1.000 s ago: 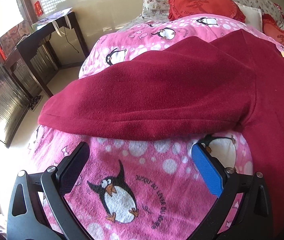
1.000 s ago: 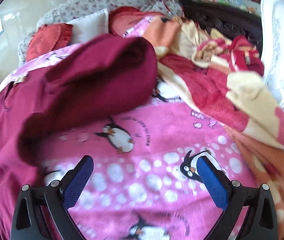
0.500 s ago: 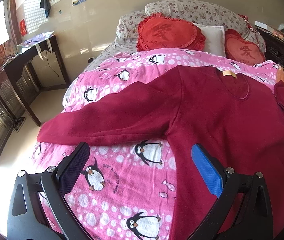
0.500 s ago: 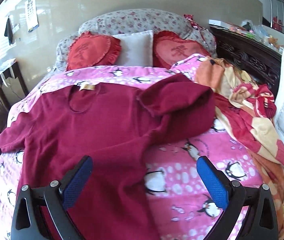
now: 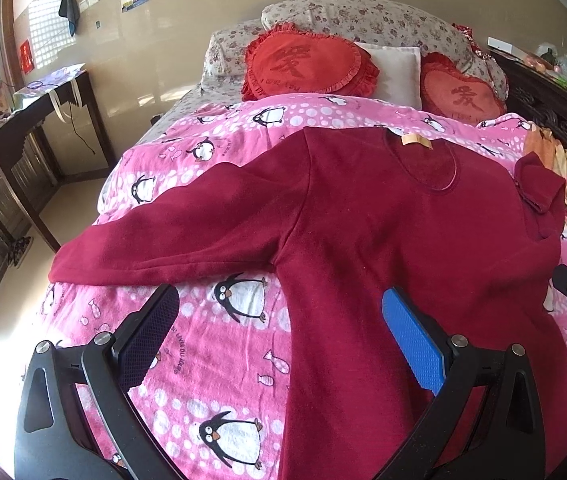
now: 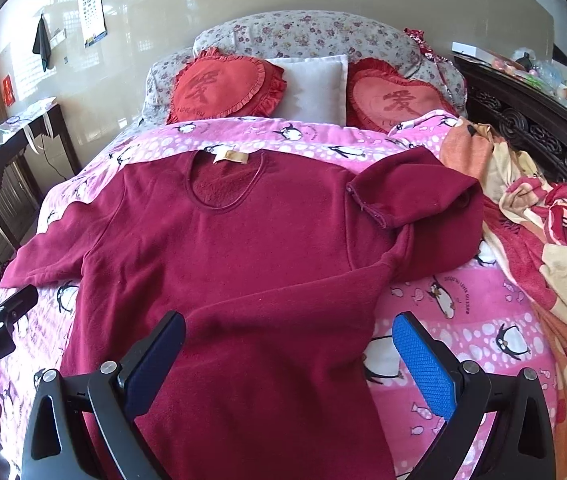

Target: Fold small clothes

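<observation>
Right wrist view: sweater (image 6: 243,248) is laid collar-far on bed (image 6: 463,320); folded right sleeve (image 6: 423,200) is nearer right gripper (image 6: 291,364); both jaws open, empty.

Maroon sweater (image 6: 243,248) on penguin-blanketed bed (image 6: 463,344)

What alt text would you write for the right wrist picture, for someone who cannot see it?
A dark red sweater lies spread on a pink penguin blanket, one sleeve folded back toward its chest. The open right gripper hangs above its hem, holding nothing. Two red heart cushions lean against the pillows behind.
</observation>
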{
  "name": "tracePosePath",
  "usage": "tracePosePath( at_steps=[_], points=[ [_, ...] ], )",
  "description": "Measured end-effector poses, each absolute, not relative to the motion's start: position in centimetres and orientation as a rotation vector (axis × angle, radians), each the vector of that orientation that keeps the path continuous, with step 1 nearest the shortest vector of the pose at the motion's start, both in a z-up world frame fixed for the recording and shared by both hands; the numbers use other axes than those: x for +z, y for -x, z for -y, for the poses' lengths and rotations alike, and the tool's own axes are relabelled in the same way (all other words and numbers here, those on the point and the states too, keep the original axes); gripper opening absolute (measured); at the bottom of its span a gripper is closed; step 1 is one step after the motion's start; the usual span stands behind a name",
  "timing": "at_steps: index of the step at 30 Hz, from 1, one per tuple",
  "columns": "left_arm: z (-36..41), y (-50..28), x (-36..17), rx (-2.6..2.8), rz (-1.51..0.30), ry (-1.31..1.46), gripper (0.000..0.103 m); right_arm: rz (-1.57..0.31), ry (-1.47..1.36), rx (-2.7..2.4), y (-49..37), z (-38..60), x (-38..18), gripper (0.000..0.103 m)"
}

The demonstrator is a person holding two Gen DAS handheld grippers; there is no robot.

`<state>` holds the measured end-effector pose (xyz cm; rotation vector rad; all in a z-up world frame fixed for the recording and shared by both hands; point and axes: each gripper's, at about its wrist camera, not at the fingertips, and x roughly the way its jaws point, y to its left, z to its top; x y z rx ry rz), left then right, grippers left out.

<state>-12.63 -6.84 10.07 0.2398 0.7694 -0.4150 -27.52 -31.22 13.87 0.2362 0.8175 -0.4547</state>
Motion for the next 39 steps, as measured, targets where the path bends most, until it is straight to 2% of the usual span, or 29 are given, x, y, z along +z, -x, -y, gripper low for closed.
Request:
tracePosePath(
  at_steps=[39],
  points=[
    [6.8, 10.7, 8.2, -0.375, -0.809, -0.231, 0.102, -0.856, -0.238, -0.396, 23.2, 29.0, 12.2, 0.103]
  ],
)
